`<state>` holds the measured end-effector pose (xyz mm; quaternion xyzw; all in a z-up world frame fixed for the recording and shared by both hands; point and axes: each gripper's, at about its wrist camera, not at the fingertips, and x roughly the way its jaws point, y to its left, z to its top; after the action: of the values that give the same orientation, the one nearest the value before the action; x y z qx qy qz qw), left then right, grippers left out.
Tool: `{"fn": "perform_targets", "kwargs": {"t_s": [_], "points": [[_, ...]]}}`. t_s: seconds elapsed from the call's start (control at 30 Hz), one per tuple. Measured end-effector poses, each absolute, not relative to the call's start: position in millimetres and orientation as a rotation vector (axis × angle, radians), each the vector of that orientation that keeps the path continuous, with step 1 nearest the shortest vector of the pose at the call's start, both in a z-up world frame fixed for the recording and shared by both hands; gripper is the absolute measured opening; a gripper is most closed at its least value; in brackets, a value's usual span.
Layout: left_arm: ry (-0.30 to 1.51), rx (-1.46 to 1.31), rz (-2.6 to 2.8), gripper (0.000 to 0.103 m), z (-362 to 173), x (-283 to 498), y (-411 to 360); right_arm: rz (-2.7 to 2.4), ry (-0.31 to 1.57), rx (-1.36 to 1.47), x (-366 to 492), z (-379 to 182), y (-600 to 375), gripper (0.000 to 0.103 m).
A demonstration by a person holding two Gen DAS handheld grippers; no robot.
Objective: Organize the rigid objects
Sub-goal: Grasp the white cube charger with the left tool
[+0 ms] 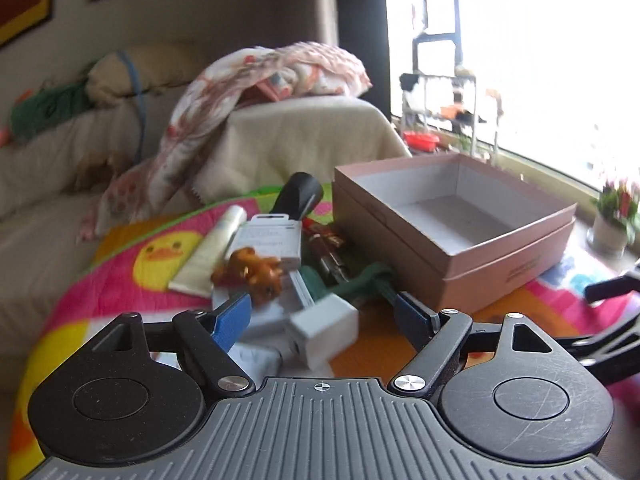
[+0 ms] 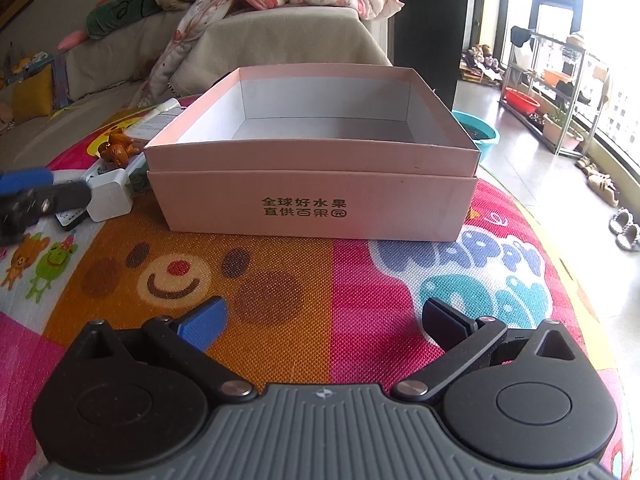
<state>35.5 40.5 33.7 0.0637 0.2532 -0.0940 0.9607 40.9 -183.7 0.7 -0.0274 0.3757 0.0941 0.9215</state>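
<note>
While both grippers' fingers (image 1: 234, 316) gape wide, white charger (image 1: 326, 334) tilted, prongs toward camera

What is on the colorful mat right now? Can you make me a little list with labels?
box: pink box, open top, nothing seen inside
pile: beside the box, on the mat
white cube: white block, between the open fingers of the left tool, not gripped
toy: small brown animal figure
tube: cream tube lying flat
right tool: right tool, open, holding nothing, facing the box
</note>
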Motion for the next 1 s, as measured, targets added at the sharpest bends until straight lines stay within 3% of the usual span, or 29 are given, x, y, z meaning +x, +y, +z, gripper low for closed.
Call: {"fn": "perform_targets", "kwargs": {"t_s": [0.1, 0.17, 0.2, 0.23, 0.3, 0.37, 0.63, 0.83, 1.0], "points": [[0.575, 0.118, -0.218, 0.084, 22.6, 59.4, 42.7, 0.196, 0.773, -0.060, 40.6, 0.9, -183.9, 0.103], [0.614, 0.123, -0.239, 0.077, 13.7, 67.9, 43.4, 0.202, 0.778, -0.072, 41.0, 1.5, -183.4, 0.103], [0.620, 0.132, -0.251, 0.071, 9.5, 68.9, 43.0, 0.207, 0.780, -0.075, 41.4, 1.9, -183.7, 0.103], [0.590, 0.153, -0.252, 0.055, 7.4, 65.0, 42.0, 0.211, 0.783, -0.077, 42.5, 2.3, -183.6, 0.103], [0.562, 0.177, -0.268, 0.047, 7.2, 57.6, 41.4, 0.213, 0.783, -0.081, 42.1, 2.5, -183.3, 0.103], [0.554, 0.118, -0.303, 0.024, 9.9, 48.9, 48.5, 0.210, 0.778, -0.082, 41.5, 2.6, -182.5, 0.103], [0.530, -0.001, -0.170, 0.024, 19.9, -32.6, 104.1, 0.193, 0.762, -0.112, 37.3, 5.6, -171.4, 0.103], [0.567, -0.095, 0.004, 0.024, 11.5, -53.6, 154.1, 0.426, 0.774, -0.181, 32.5, 5.8, -97.5, 0.103], [0.608, -0.228, -0.010, 0.026, 4.7, -49.9, 177.4, 0.583, 0.717, -0.276, 40.0, 8.3, -20.1, 0.090]]}}
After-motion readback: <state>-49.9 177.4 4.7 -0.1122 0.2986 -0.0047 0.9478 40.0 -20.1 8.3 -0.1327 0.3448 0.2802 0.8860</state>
